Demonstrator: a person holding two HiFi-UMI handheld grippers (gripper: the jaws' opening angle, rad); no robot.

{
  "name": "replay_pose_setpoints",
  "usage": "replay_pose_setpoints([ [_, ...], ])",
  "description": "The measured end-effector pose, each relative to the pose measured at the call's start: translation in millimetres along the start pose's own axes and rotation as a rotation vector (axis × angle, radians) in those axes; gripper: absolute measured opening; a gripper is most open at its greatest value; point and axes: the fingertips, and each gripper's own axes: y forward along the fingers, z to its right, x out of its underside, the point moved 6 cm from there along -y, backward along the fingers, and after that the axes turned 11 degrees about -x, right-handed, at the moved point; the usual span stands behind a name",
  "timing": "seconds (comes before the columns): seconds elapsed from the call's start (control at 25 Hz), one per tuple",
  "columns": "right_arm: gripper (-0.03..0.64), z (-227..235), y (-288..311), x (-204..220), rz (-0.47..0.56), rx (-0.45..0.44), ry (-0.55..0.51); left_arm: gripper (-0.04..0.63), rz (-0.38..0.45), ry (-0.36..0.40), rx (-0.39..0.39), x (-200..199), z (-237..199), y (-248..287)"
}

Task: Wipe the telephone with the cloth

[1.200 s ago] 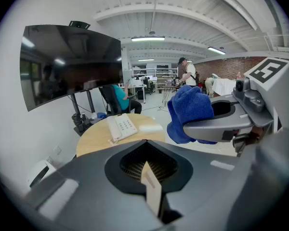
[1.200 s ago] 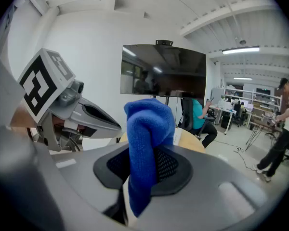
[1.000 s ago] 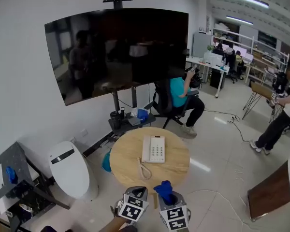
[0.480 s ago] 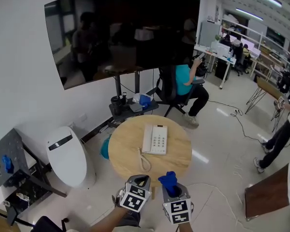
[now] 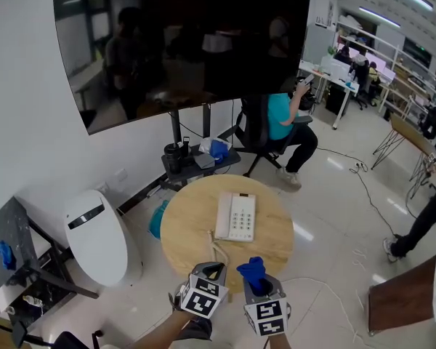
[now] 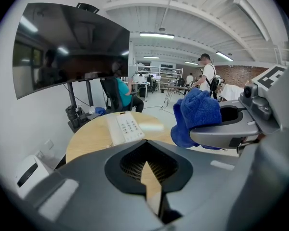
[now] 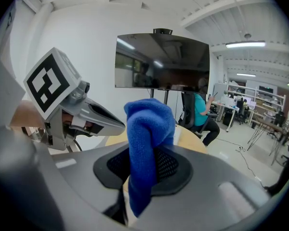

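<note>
Room: open workshop with a glossy pale floor [image 5: 334, 217]; a large dark screen [image 5: 182, 42] on a stand fills the white wall, with desks and people far behind.
Table: round table [image 5: 182, 231] with a matte, light wood-grain top, carrying only the phone and its cord, just ahead of both grippers.
Telephone: white desk telephone [image 5: 236, 217] in hard moulded plastic, a rounded rectangle lying flat near the table's middle. Its handset sits in the cradle on the left, and small raised keys are on the right.
Cord: coiled cord [image 5: 216, 251], springy, curling from the phone's near end toward the table edge.
Cloth: blue cloth [image 7: 149, 124], thick looped pile, soft and limp, bunched into a plume above the jaws with a tail hanging below.
Right side: right gripper [image 7: 139, 182] is clamped on the middle of the blue cloth, held in the air short of the phone.
Left side: left gripper [image 6: 147, 170] has its jaws pressed together with nothing between them, just beside the right one.
Handling, phone: probably light, rigid and smooth. A sideways wipe may slide it on the wood, nudge the handset off its cradle or press keys.
Handling, cloth: compressible and grippy, so it should drape over edges and keys.
Hold: judged best to brace the body's side edge with the empty claw, clear of keys and cord.
</note>
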Motion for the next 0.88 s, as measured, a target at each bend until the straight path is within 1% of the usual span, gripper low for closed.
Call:
replay_pose_setpoints([
  [0.52, 0.086, 23, 57, -32, -0.028, 0.001, 0.006, 0.003, -0.013, -0.004, 0.037, -25, -46, 47],
  [0.88, 0.087, 37, 93, -46, -0.064, 0.030, 0.029, 0.003, -0.004, -0.016, 0.082, -39, -77, 78],
])
